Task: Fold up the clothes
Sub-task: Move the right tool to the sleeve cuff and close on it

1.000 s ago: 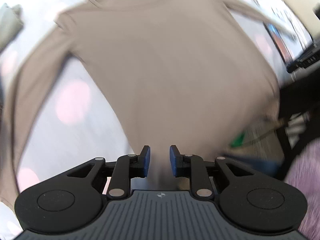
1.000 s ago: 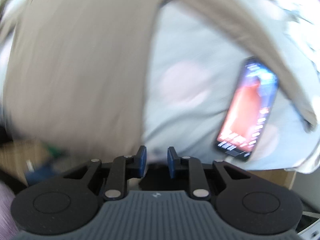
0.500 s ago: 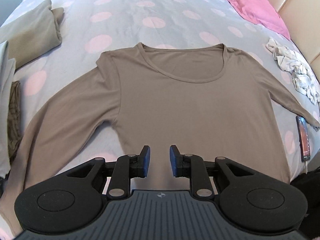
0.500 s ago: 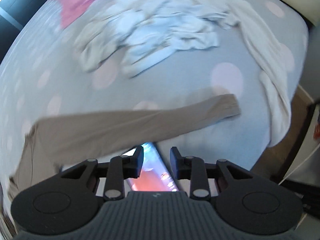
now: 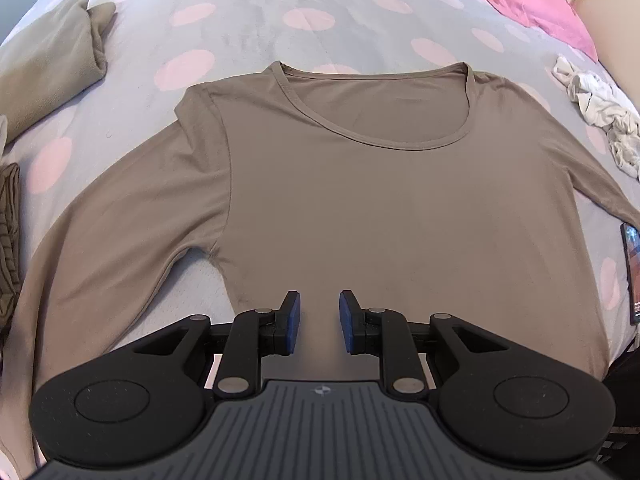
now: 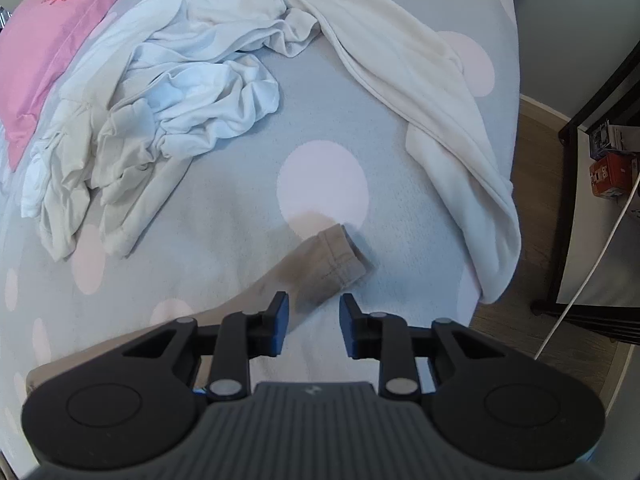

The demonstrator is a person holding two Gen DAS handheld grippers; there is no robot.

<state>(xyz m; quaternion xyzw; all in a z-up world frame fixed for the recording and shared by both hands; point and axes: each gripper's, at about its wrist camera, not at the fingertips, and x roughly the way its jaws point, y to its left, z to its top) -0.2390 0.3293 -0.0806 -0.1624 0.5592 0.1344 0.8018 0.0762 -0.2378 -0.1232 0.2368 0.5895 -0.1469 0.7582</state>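
A taupe long-sleeved shirt (image 5: 360, 200) lies flat and face up on the dotted bedspread, neckline away from me, both sleeves spread out. My left gripper (image 5: 319, 320) hovers open over the shirt's lower body near the hem, nothing between its fingers. In the right wrist view the cuff of the shirt's sleeve (image 6: 332, 264) lies on the bedspread just ahead of my right gripper (image 6: 312, 324), which is open and empty, its left finger over the sleeve.
A heap of white and cream clothes (image 6: 168, 92) lies beyond the cuff, with a cream garment (image 6: 440, 120) draped over the bed's edge. Folded taupe cloth (image 5: 52, 64) sits far left. A phone (image 5: 632, 272) lies by the right sleeve. Pink pillow (image 5: 532, 0) at the head.
The left view has settled and come slightly closer over the shirt. The right gripper swung past the phone and along the sleeve, now standing at its cuff.
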